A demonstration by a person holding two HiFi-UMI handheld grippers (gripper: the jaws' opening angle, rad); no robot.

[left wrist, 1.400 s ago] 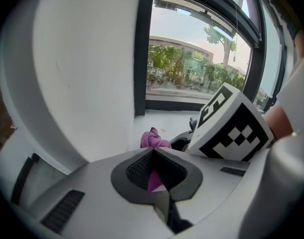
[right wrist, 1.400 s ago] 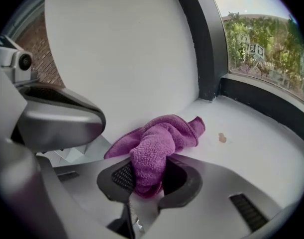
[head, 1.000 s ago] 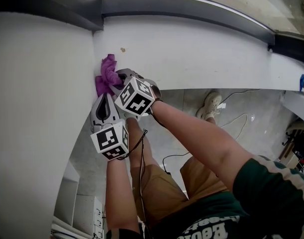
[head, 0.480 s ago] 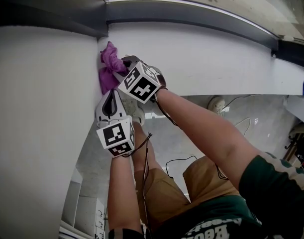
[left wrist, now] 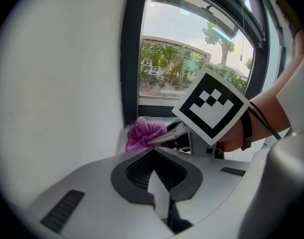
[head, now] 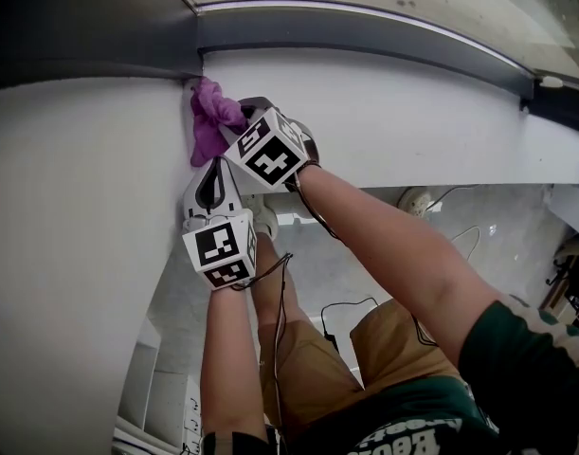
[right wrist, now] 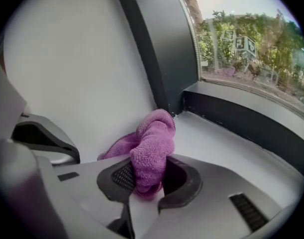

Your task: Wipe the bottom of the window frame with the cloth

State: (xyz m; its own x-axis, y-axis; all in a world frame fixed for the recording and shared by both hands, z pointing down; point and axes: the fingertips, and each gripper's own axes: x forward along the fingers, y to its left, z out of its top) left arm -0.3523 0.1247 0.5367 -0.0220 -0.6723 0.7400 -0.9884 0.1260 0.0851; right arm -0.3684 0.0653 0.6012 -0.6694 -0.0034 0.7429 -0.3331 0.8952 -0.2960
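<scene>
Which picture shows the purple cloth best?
The right gripper view: the cloth fills the middle, big and close, pinched in the jaws. The head view shows it small in the corner; the left gripper view, small and far.

Sill (head: 393,112): we find it open rightward along the dark window frame (head: 365,31). Left corner: walled by the side wall (head: 81,207), filled by the cloth (head: 211,121) and right tool (head: 234,124). Left tool (head: 215,171) crowds just behind.

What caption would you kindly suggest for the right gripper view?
Right tongs clamp a purple cloth near the corner of the dark window frame.
</scene>
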